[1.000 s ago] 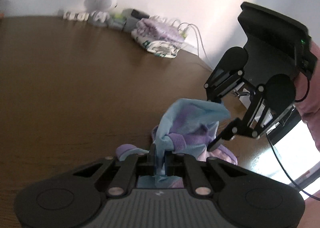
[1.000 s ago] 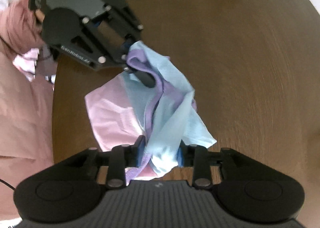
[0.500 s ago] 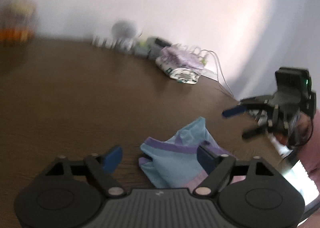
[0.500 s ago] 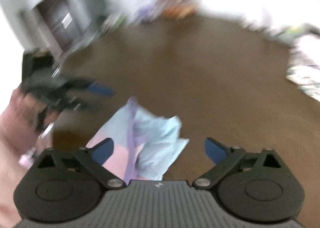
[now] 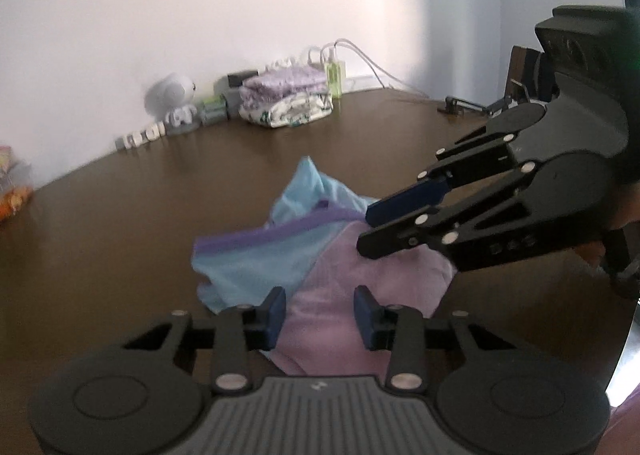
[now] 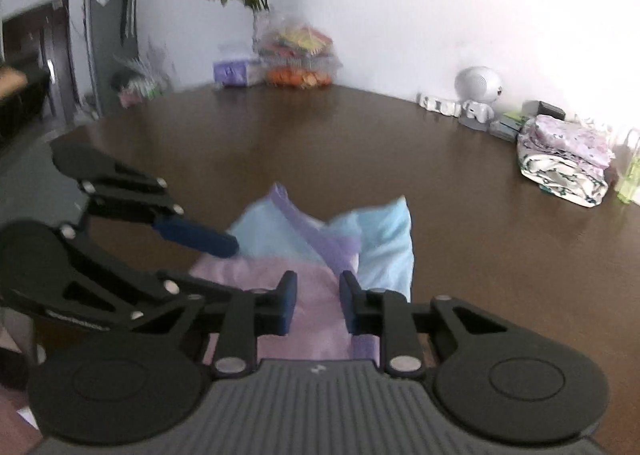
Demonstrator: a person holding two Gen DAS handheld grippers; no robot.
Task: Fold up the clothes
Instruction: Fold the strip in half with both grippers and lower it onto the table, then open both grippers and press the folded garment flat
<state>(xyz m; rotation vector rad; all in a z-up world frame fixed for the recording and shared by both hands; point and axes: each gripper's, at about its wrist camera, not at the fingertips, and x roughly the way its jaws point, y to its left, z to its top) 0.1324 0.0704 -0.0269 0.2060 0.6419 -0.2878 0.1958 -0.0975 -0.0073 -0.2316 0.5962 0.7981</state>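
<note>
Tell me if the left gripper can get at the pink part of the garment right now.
Probably yes: the left gripper is open with the pink fabric directly between and ahead of its fingers; the right gripper hovers beside, not blocking.

My garment (image 5: pixel 280 255) is light blue and pink with a purple band; my table (image 5: pixel 120 215) is dark brown; the folded pile (image 6: pixel 564 159) shows lilac and green-on-white prints.
</note>
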